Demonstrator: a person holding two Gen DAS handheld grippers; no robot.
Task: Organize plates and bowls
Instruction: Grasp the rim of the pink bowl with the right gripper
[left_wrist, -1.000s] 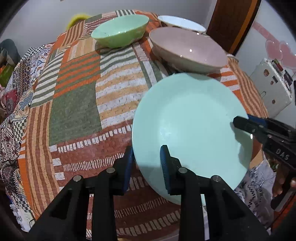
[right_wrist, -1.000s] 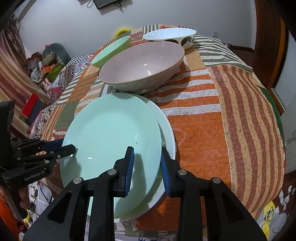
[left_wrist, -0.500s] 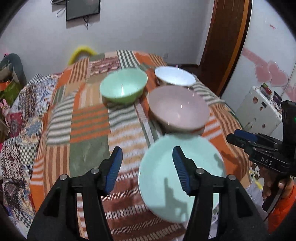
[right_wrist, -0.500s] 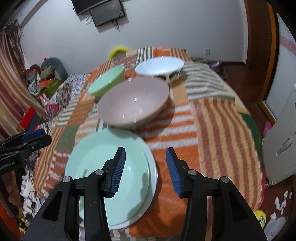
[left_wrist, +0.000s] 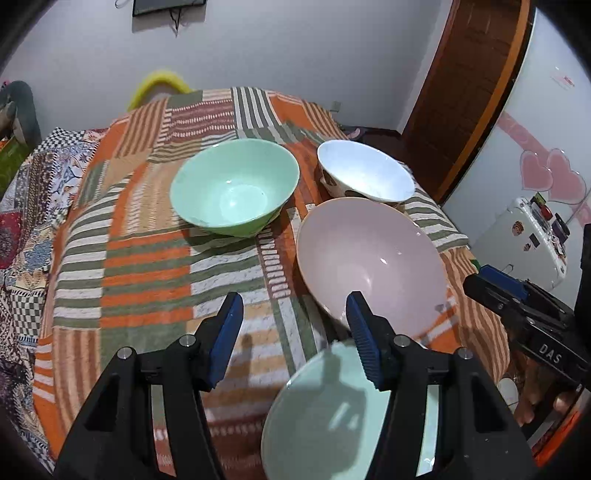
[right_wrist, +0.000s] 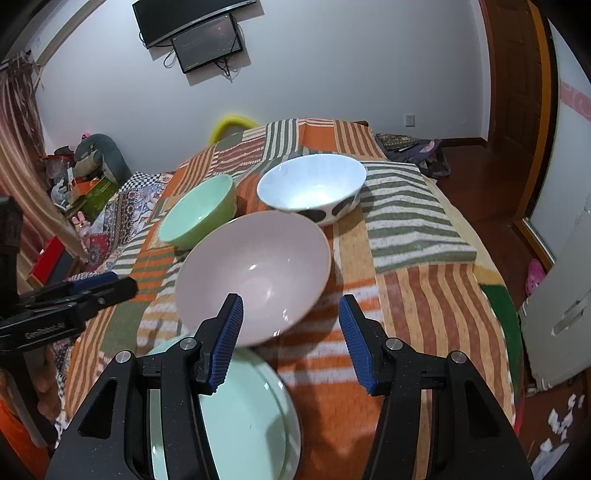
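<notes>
A bed (right_wrist: 424, 295) under a striped patchwork cover fills a room with a white wall, a wall screen and a wooden door. The green plate (right_wrist: 255, 417) lies on a white plate (right_wrist: 293, 413) at the bed's near edge, under both claws. The left claw (left_wrist: 293, 334) stands open and empty; the right claw (right_wrist: 290, 338) is opening, with nothing between its jaws, and neither touches the plates. Beyond the plates sits the pink bowl (right_wrist: 255, 280), close to the stack, with the green bowl (left_wrist: 234, 188) behind it to the left and the white bowl (left_wrist: 365, 173) behind it to the right. The plates look done, so a bowl is probably next. The pink bowl lies straight ahead of the right claw and ahead-right of the left one; the green bowl favours the left claw, the white bowl the right. Being round, each bowl offers only its rim to pinch.
</notes>
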